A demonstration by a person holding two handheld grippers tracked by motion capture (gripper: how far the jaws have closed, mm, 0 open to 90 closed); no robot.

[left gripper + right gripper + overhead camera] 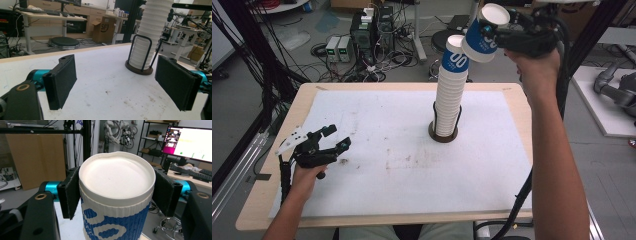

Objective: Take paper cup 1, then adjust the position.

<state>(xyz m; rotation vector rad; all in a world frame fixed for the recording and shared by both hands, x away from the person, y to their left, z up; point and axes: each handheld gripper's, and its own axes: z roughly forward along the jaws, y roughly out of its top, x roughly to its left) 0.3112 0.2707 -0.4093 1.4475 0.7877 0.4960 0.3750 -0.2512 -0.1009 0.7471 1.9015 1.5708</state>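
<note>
Above the far right of the table [272,200], the right hand-held gripper [499,37] clamps a blue-and-white paper cup [484,32] between its two pads, upside down and tilted, its white base uppermost. The cup hangs just beside the top of the tall cup stack [451,90], which stands in a wire holder [445,131] that keeps the column upright; holding the cup at this height probably serves to clear the topmost cup. Low at the near left, the left hand-held gripper [332,142] rests with jaws spread wide and empty, well apart from the stack.
</note>
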